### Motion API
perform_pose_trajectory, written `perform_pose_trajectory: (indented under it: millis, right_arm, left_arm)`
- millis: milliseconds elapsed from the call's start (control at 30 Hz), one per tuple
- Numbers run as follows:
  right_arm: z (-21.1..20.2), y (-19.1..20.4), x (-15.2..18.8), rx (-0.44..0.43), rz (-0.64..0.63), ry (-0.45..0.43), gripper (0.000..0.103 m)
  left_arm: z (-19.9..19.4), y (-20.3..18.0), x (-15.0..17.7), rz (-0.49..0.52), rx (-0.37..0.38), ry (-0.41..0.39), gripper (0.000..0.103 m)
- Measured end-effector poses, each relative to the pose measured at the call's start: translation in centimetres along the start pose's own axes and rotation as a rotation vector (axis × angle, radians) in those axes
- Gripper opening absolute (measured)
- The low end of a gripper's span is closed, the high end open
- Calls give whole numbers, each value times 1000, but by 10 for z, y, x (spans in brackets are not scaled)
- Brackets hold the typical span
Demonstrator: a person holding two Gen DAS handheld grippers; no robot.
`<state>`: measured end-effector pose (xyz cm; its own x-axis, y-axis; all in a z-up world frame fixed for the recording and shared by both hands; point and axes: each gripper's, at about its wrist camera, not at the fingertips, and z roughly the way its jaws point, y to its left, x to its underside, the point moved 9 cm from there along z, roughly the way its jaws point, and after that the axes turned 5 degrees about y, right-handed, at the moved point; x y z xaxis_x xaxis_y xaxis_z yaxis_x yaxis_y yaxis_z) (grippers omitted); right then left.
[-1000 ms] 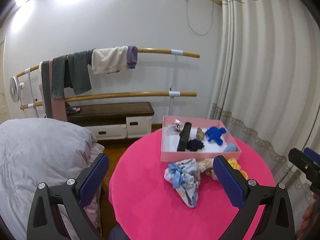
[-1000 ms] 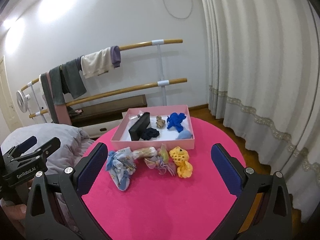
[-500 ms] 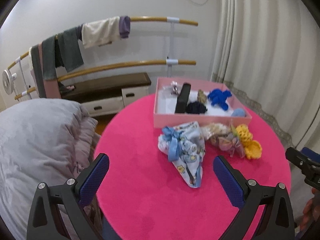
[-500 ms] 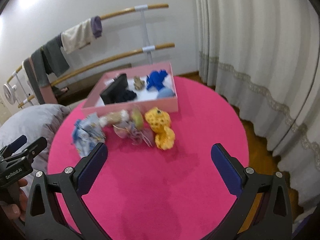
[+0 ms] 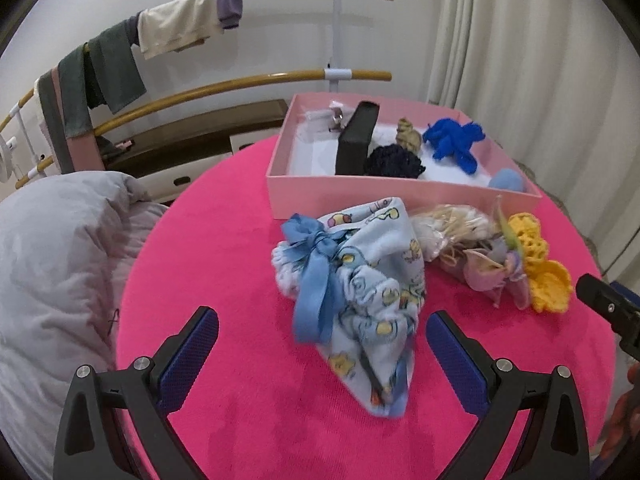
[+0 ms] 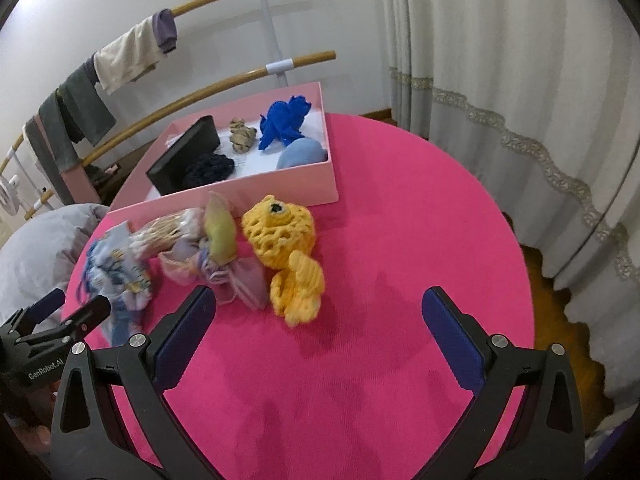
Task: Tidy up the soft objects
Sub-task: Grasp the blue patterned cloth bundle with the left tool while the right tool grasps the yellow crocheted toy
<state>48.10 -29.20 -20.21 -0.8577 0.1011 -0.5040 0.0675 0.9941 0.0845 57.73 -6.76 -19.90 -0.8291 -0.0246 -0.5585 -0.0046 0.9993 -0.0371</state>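
Four soft things sit loose on the round pink desk (image 6: 400,208), lined up in front of the pink box (image 5: 360,188): a light blue printed pouch with a blue ribbon bow (image 5: 360,280), a beige straw-looking bundle (image 5: 452,222) touching the box wall, a lilac-and-green fabric piece (image 6: 224,256), and a yellow crochet toy (image 6: 288,252) at the right end. Inside the box there's a black case (image 5: 356,140), a dark navy scrunchie (image 5: 394,162), a tan knotted bit (image 6: 242,138), a bright blue crochet piece (image 6: 286,122) and a pale blue soft thing (image 6: 302,152) in the near right corner.

Left gripper (image 5: 320,356) hangs just short of the pouch, fingers spread wide, nothing in them. Right gripper (image 6: 318,340) hovers just short of the yellow toy, also spread wide and empty. Grey bedding (image 5: 60,260) sits off the desk's left edge.
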Motion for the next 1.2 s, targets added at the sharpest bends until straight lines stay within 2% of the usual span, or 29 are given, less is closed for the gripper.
perform_pose_trajectory:
  millis: [167, 267, 367, 400, 433, 467, 500, 533, 600, 633, 800, 1200]
  right_arm:
    - [26, -1, -15, -1, -3, 10, 103]
    - [44, 2, -22, -10, -15, 26, 100]
    - [66, 6, -26, -19, -30, 61, 87]
    - [73, 7, -26, -30, -31, 71, 78]
    - [77, 9, -26, -39, -31, 76, 70]
    - [79, 10, -26, -39, -36, 74, 69]
    - [79, 12, -27, -37, -50, 65, 59]
    - [78, 14, -26, -53, -50, 63, 45]
    - [75, 15, -25, -65, -40, 57, 30]
    - [72, 15, -23, -60, -40, 51, 26]
    - [57, 9, -18, -49, -10, 31, 22]
    - [-1, 14, 8, -44, -11, -19, 22]
  left_arm:
    - [42, -6, -11, 9, -6, 34, 103]
    - [65, -9, -17, -5, 26, 47, 103]
    - [74, -9, -20, -9, 52, 43, 103]
    - [76, -9, -22, -6, 60, 43, 102]
    - [77, -9, -22, -4, 72, 42, 100]
    - [80, -11, -23, 0, 95, 44, 94]
    - [78, -11, -23, 1, 110, 45, 89]
    - [78, -11, -23, 5, 117, 43, 88]
    - [76, -11, -24, 7, 130, 44, 82]
    - [74, -10, -24, 6, 135, 44, 81]
    - [64, -8, -22, 9, 140, 33, 73]
    - [8, 10, 0, 25, 81, -39, 72]
